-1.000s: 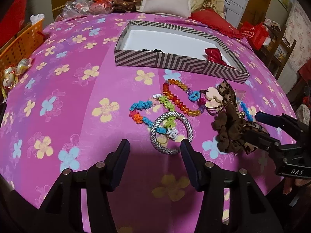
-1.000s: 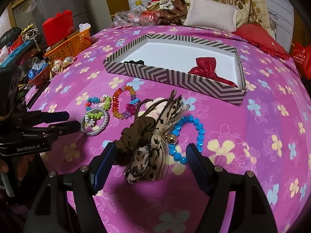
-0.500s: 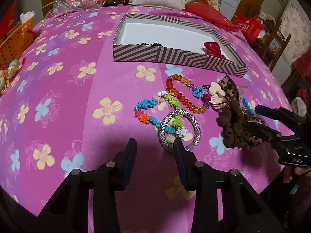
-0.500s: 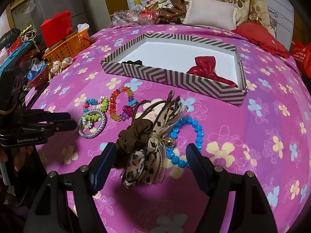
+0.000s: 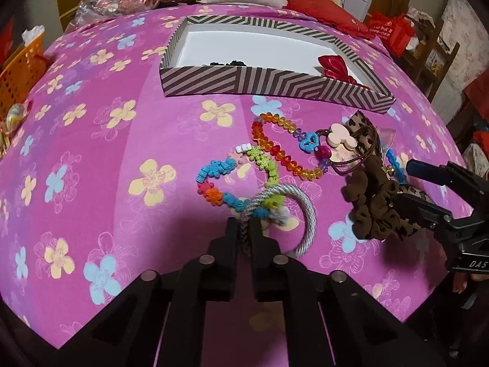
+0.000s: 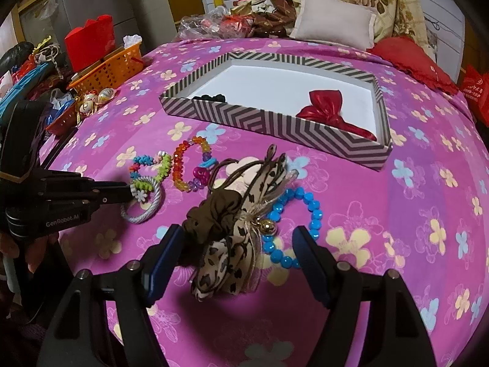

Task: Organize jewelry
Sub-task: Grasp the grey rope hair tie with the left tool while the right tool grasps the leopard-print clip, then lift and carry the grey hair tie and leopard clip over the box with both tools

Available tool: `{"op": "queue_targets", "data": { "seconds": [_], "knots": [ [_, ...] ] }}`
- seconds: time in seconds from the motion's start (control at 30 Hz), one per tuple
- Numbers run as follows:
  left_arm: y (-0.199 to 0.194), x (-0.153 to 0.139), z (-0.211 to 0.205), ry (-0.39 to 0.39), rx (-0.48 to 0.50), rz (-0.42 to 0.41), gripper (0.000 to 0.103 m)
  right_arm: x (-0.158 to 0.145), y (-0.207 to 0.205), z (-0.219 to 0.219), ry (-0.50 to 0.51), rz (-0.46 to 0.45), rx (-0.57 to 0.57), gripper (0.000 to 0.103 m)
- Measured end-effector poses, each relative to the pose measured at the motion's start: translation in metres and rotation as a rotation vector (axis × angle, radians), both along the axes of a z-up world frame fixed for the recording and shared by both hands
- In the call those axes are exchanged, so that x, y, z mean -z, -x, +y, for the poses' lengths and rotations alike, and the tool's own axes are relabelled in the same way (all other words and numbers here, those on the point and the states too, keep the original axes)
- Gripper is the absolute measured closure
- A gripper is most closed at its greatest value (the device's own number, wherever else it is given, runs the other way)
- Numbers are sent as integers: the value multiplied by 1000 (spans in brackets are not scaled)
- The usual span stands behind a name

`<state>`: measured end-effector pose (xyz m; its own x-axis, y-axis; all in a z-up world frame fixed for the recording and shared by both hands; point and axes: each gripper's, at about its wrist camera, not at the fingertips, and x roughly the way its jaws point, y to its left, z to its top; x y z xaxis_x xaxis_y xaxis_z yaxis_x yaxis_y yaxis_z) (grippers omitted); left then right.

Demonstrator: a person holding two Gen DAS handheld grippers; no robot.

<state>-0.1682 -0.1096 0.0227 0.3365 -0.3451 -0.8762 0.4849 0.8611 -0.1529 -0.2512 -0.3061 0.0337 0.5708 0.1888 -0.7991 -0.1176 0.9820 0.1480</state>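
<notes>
Barely started, I'd say. The silver-grey braided rope bangle lies on the pink flowered bedspread just short of the striped cardboard box, and the left tongs have just closed on its near rim. Only a red satin bow and something small and black sit inside the box so far. The right tongs stand wide open around the brown-and-leopard scrunchie pile, not gripping. Bead bracelets wait beside it.
</notes>
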Motion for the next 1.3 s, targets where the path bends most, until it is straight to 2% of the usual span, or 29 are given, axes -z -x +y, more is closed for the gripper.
{"op": "queue_targets", "data": {
  "seconds": [0.2, 0.37, 0.5, 0.6, 0.67, 0.87, 0.9, 0.93, 1.0, 1.17, 1.3],
  "knots": [
    [4, -12, 9, 51, -17, -14, 103, -1, -7, 12, 20, -3, -33, 32],
    [11, -28, 15, 88, -12, -30, 103, 1, -13, 18, 43, -16, -36, 46],
    [11, -32, 18, 87, -26, -37, 103, 7, -18, 18, 19, 19, -34, 48],
    [13, -33, 20, 95, -31, -36, 103, 1, -15, 15, 28, -16, -18, 47],
    [14, -33, 19, 95, -29, -37, 103, 1, -17, 14, 24, -6, -18, 47],
    [18, -36, 15, 99, -25, -44, 103, 17, -33, 18, 15, 39, -30, 44],
    [19, -37, 14, 98, -23, -47, 103, 18, -32, 16, 0, 32, -24, 49],
    [20, -38, 14, 96, -21, -49, 103, 18, -31, 14, -19, 31, -21, 66],
    [21, -39, 14, 96, -22, -51, 103, 18, -26, 12, -40, 34, -24, 72],
    [22, -44, 16, 113, -33, -53, 103, 2, -2, 6, -37, -3, -23, 73],
    [24, -49, 13, 119, -30, -62, 103, -21, 14, 0, 21, -54, -10, 73]
  ]
}}
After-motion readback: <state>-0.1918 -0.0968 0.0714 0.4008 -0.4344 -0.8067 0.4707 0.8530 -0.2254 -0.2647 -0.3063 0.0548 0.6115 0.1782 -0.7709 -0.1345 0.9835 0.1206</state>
